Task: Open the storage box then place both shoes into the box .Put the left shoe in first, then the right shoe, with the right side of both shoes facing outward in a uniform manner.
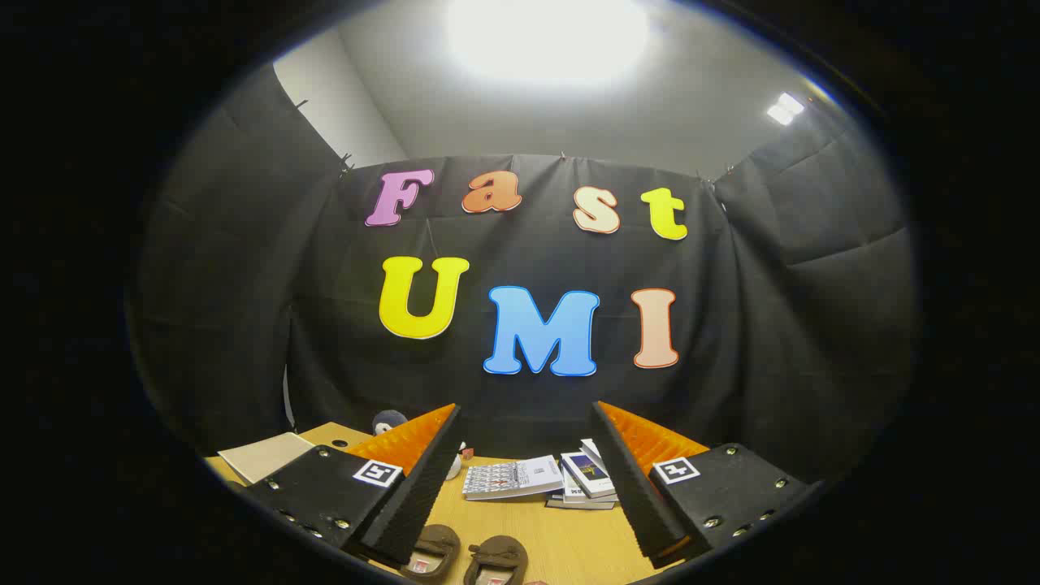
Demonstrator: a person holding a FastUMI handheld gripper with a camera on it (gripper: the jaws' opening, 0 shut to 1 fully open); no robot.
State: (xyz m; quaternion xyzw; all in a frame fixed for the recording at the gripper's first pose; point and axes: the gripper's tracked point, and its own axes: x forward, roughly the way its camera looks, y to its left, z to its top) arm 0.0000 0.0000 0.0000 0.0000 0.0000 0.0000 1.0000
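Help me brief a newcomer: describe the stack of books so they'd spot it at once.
On the wooden table, look beyond the open gripper, near the right finger. The book stack stands there, piled several high, unlike the single flat booklet beside it.

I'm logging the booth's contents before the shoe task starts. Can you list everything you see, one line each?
Shoes: two, brown, side by side on the table between the fingers.
Books: a few, mostly white, one lying flat beside a small pile, beyond the fingers.
Paper sheet: one, white, at the table's far left corner.
Soft toy: one, dark with some white, mostly hidden behind the left finger.
Table: one, light wood.
Claw: one, black with orange-backed fingers, open, holding nothing.
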